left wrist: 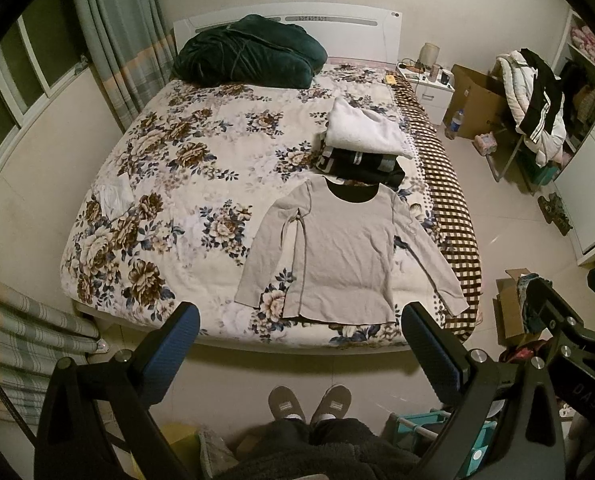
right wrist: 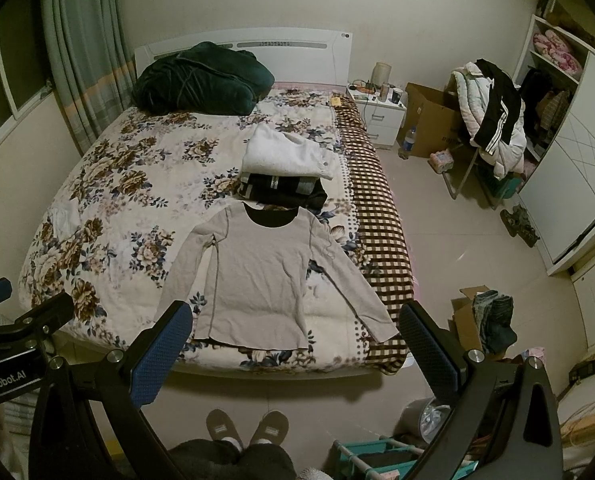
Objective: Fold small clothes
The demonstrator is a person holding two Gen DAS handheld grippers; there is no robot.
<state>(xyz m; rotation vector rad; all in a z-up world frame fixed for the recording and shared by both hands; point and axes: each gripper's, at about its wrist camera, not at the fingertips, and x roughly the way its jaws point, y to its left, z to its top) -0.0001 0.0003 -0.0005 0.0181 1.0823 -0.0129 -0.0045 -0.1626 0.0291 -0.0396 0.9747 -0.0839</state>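
A beige long-sleeved top (left wrist: 339, 250) lies flat, face up, near the foot of the floral bed (left wrist: 177, 168), sleeves spread out to both sides; it also shows in the right wrist view (right wrist: 259, 276). My left gripper (left wrist: 299, 320) is open and empty, held high above the bed's foot edge. My right gripper (right wrist: 295, 322) is also open and empty, at a similar height, to the right of the left one. Behind the top's collar sits a stack of folded clothes (left wrist: 361, 148), white on dark, also seen in the right wrist view (right wrist: 285, 168).
A dark green blanket bundle (left wrist: 249, 52) lies by the headboard. A small white cloth (left wrist: 111, 198) lies at the bed's left edge. A checked blanket (left wrist: 449, 200) hangs on the right side. Cardboard boxes (right wrist: 481, 320), a clothes-laden chair (right wrist: 493, 128) and a nightstand (right wrist: 381, 114) stand on the floor at the right.
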